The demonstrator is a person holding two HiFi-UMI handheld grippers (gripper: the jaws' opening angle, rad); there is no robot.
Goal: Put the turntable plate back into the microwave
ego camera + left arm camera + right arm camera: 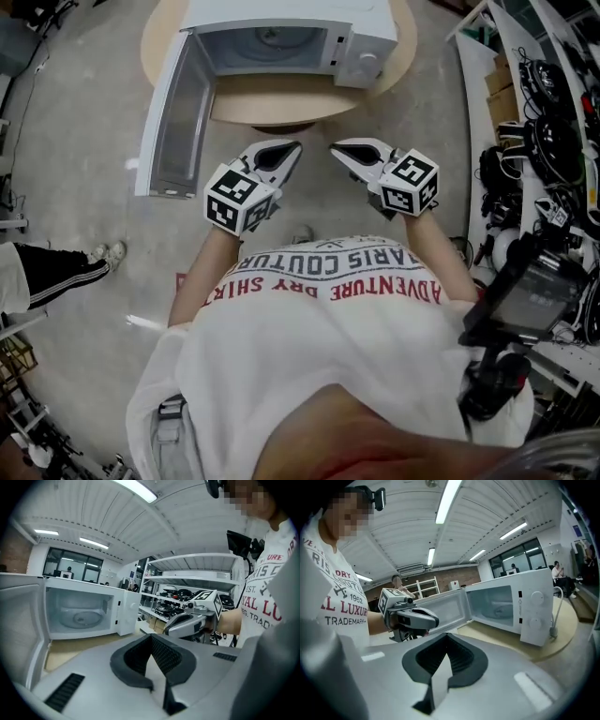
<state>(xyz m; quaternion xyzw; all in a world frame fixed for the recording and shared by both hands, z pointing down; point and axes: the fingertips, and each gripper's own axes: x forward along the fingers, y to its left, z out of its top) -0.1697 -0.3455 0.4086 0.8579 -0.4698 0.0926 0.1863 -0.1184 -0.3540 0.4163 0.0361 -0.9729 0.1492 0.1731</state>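
The white microwave [361, 42] stands on a round wooden table [281, 98] with its door [173, 117] swung wide open to the left. In the left gripper view the glass turntable plate [82, 619] lies flat inside the cavity. Both grippers hang in front of the person's chest, well short of the table, tips toward the microwave and side by side. My left gripper [286, 150] [151, 637] is shut with nothing in it. My right gripper [342, 150] [446, 638] is also shut and empty. Each gripper view shows the other gripper beside it.
The open door juts out toward the left gripper's side. Shelves and a bench crowded with cables and gear [544, 141] line the right. A camera rig [525, 300] sits at the lower right. Another person's legs [56, 267] stand on the floor at left.
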